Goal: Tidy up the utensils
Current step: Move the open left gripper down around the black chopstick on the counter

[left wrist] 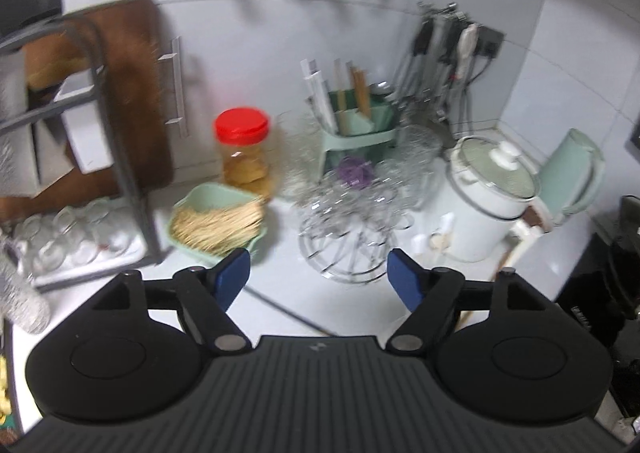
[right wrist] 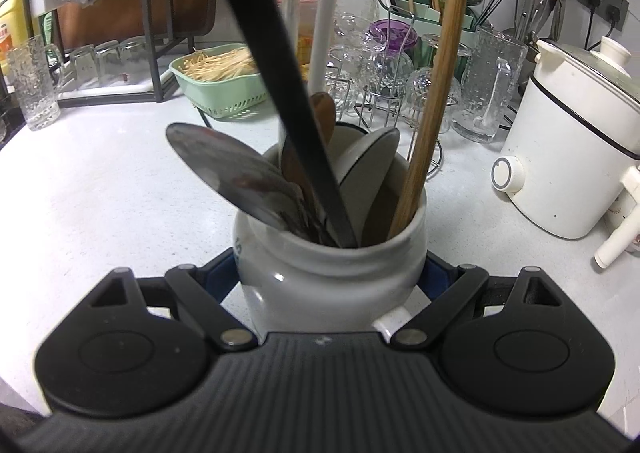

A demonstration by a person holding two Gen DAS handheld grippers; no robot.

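We find the right gripper [right wrist: 330, 277] clamped round the body of the white jar [right wrist: 320, 281], which stands on the counter [right wrist: 100, 181] just before the lens; we judge this grip steadies it. Its spoons [right wrist: 228, 173] and ladles lean outward, bowls up. The left gripper [left wrist: 319, 277] hangs released, empty, above the counter.

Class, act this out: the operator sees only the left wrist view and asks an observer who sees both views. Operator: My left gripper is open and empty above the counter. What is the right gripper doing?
Observer: The right gripper is shut on the white ceramic jar.
Operator: Is anything in the jar?
Observer: Yes, a metal ladle, a wooden spoon and wooden chopsticks, handles up.
Operator: Is it lifted?
Observer: I cannot tell; its base is hidden.
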